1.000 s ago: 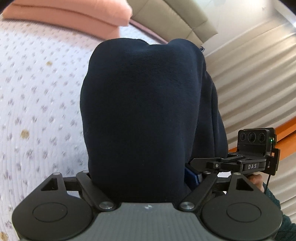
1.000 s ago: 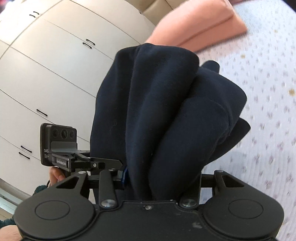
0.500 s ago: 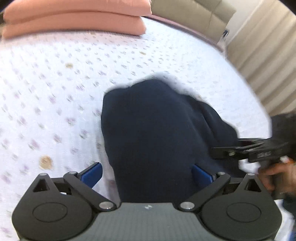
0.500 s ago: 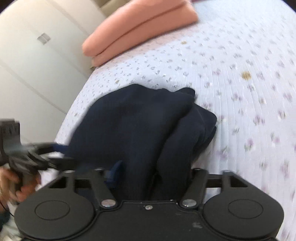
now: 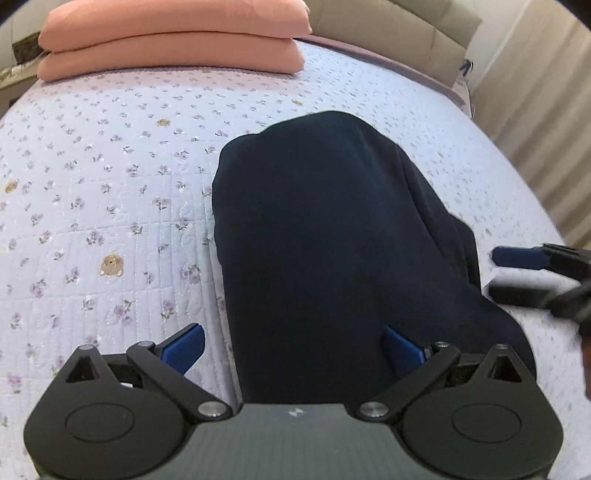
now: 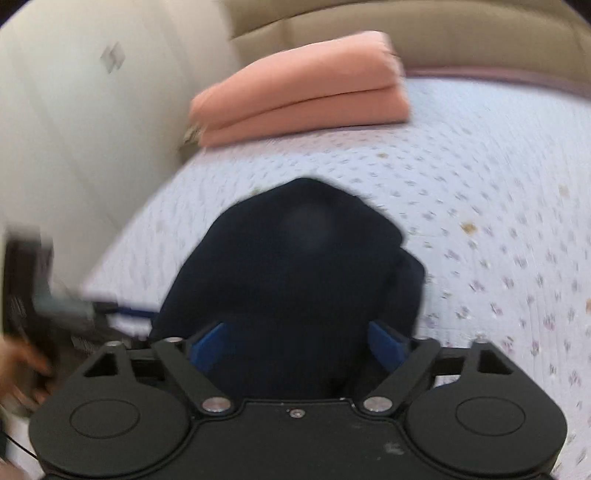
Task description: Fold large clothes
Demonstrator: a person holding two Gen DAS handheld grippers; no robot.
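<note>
Item one: dark navy garment [image 5: 332,236], folded into a thick bundle, lying on the bed [image 5: 110,206]. Its far end is rounded; its near end runs under my left gripper [image 5: 293,349]. On its right side a second layer shows as a stepped edge.

Item two: my left gripper, blue fingers [image 5: 183,347] spread wide. The left finger sits over bare quilt just beside the garment; the right one rests over the cloth's near right part. Nothing is pinched.

Item three: my right gripper [image 6: 301,343], also spread wide, its blue fingers [image 6: 207,345] flanking the near end of the garment [image 6: 295,280], which lies between them ungripped. That view is blurred. In the left view this gripper [image 5: 535,273] shows at the right edge, just beside the bundle.

Item four: bed cover, pale with small purple flowers and a few brown bear marks.

Item five: peach blanket [image 5: 173,40], folded in two layers, at the far end of the bed [image 6: 480,221], well apart from the garment; seen again from the right [image 6: 303,92].

Item six: beige padded headboard [image 5: 388,26] behind the blanket.
</note>
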